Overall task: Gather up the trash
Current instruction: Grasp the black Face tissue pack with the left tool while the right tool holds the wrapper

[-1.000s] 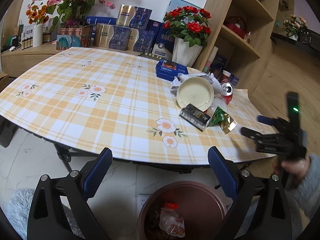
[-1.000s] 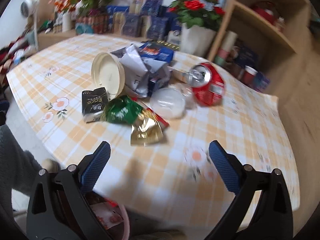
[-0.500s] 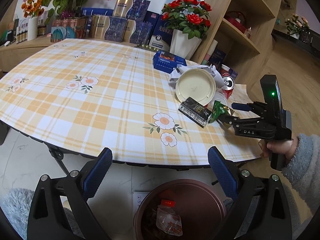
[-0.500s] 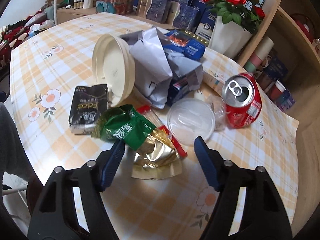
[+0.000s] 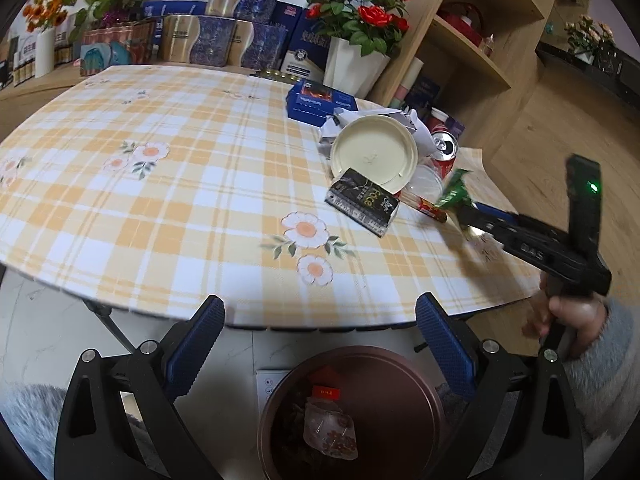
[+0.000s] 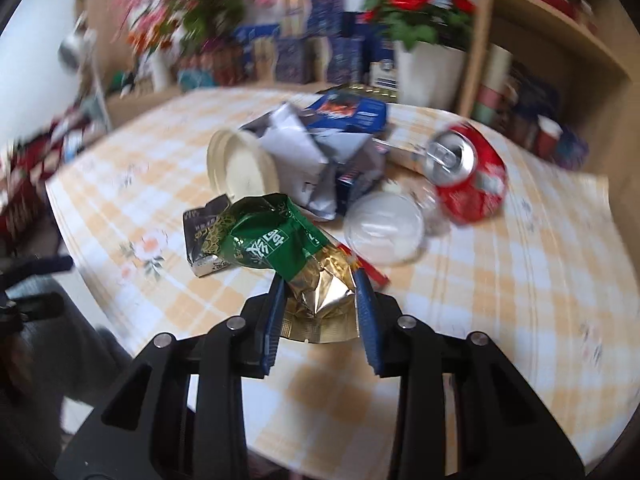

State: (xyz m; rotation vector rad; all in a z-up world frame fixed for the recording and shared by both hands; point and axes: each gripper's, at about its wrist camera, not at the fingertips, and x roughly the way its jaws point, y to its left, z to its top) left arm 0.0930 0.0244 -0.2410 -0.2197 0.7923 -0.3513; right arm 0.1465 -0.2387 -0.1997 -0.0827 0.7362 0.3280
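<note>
My right gripper (image 6: 320,300) is shut on a green and gold snack wrapper (image 6: 276,248) and holds it lifted off the checked tablecloth (image 6: 500,300); it also shows in the left wrist view (image 5: 454,194). On the table lie a black carton (image 5: 362,202), a cream lid (image 5: 374,152), crumpled paper (image 6: 304,152), a clear plastic lid (image 6: 382,232), a red can (image 6: 468,180) and a blue box (image 5: 320,100). My left gripper (image 5: 320,332) is open and empty, above a brown trash bin (image 5: 352,412) on the floor below the table's front edge.
A white vase of red roses (image 5: 356,32) and stacked gift boxes (image 5: 224,36) stand at the back. A wooden shelf unit (image 5: 472,40) rises at the right. The bin holds a clear bag of scraps (image 5: 330,430).
My right gripper closed on the green and gold wrapper and lifted it off the table. The left gripper stayed over the bin, shifting only slightly.
</note>
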